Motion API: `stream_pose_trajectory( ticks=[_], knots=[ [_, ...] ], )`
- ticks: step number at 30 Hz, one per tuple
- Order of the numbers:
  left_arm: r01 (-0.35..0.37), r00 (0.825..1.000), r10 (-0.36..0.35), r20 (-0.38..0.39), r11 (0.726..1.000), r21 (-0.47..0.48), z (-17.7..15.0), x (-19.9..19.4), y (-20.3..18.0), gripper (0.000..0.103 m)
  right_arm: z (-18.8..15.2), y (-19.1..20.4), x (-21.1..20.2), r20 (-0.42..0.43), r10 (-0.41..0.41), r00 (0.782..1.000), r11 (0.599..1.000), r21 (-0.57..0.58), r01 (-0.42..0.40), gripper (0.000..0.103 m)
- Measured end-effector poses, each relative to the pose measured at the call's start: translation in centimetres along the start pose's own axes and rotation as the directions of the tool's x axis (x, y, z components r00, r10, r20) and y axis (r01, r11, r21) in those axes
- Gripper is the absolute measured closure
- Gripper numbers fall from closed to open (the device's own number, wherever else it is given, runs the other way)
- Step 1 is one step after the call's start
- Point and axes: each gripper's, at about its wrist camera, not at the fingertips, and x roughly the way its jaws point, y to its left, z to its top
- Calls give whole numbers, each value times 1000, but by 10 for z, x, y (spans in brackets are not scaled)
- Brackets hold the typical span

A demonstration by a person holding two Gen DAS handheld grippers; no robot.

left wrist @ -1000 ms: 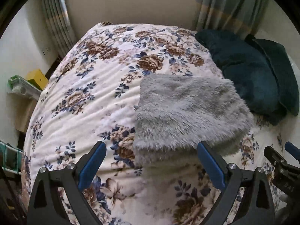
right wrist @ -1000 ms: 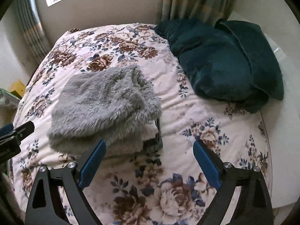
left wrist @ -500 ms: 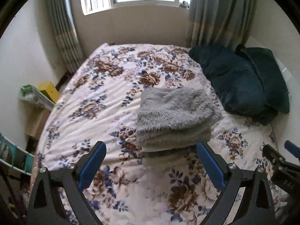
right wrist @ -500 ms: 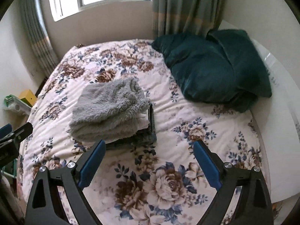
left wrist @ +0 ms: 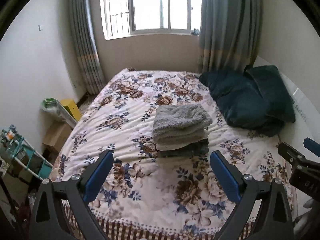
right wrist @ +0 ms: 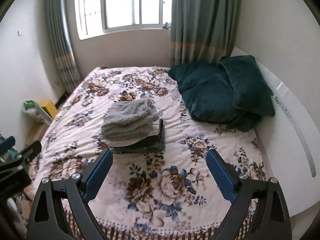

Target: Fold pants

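Pants (left wrist: 181, 120), grey and fluffy, lie folded on top of a stack of folded garments (left wrist: 184, 150) near the middle of the bed (left wrist: 124, 120). A pale folded layer and a dark folded layer sit beneath the grey one.

Left claw (left wrist: 161, 177): released, both blue pads spread wide, nothing between them. In the left wrist view the pants lie ahead of the claw, well apart from it and slightly right of its centre line. The near edge of the stack sits just beyond the level of the fingertips (left wrist: 100, 168) in the picture, with floral bedspread between.

Right claw (right wrist: 159, 175): released, pads spread wide, nothing held. In the right wrist view the pants (right wrist: 130, 120) lie ahead and to the left of the claw, well apart from it; the stack (right wrist: 144, 146) ends just beyond the left fingertip (right wrist: 101, 168) in the picture. Part of the left claw body is visible at the left edge of this view, and part of the right claw body at the right edge of the left wrist view.

Beyond the pants and to the right of both claws, two dark teal pillows (left wrist: 250, 100) rest against a white headboard (right wrist: 290, 110). A window (left wrist: 152, 6) with curtains (left wrist: 228, 24) stands at the far end of the bed. A yellow box (left wrist: 71, 108) sits on the floor, far left of the left claw.
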Motion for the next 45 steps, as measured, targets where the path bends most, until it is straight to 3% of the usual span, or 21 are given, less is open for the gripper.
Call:
stream_pose_trajectory(
  ticks=[5, 12, 21, 29, 37, 45],
  knots=[
    [10, 1000, -9, 27, 999, -33, -15, -60, -1, 4, -18, -11, -79, 60, 13, 998, 1000, -7, -13, 7],
    [-13, 994, 12, 105, 1000, 2, -22, -128, -2, 4, -38, -22, -170, 92, 23, 996, 1000, -10, -23, 7],
    [7, 992, -12, 124, 999, 42, -34, -165, 6, 4, -54, -11, -228, 105, 53, 993, 998, 9, -54, 7],
    [14, 994, -19, 110, 999, 48, -34, -151, 7, 4, -48, 0, -220, 106, 46, 993, 999, 11, -48, 7],
    [-37, 991, 32, 129, 999, 35, -11, -114, 11, 0, -14, 3, -170, 108, 17, 994, 1000, 21, -20, 4],
    [-43, 999, 42, 30, 998, 40, 17, -52, 11, 0, 22, 9, -109, 70, -13, 997, 999, 30, 11, 4]
  ],
)
